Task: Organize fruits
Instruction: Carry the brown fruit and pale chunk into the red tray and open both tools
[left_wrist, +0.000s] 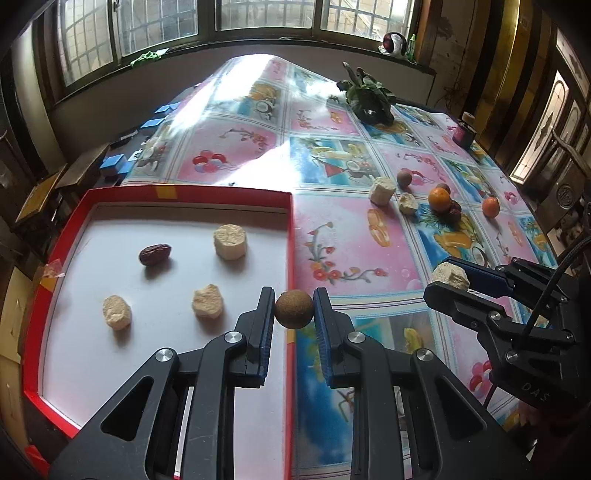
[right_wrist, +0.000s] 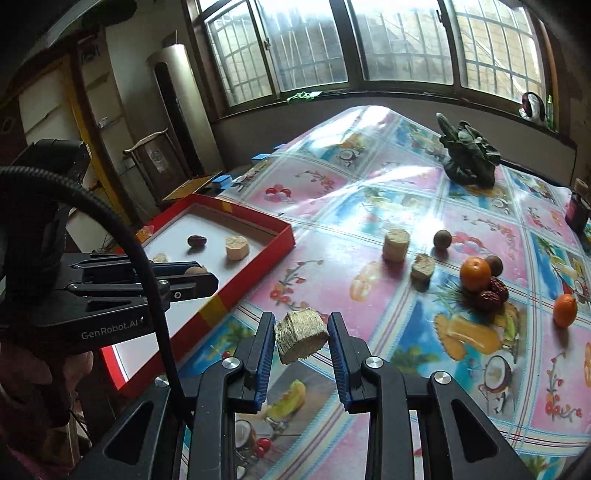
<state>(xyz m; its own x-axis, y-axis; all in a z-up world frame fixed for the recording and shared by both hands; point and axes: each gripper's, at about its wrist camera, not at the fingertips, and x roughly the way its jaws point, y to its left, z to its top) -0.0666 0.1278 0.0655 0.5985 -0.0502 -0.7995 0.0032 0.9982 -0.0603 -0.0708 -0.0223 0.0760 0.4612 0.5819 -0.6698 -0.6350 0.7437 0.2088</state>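
Though clamped, both jaws laden.

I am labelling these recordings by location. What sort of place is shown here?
Probably a room in an older home, not a lab. A table has a glossy fruit-print cover, barred windows run along the wall, and a wooden door with glass panes stands to the side.
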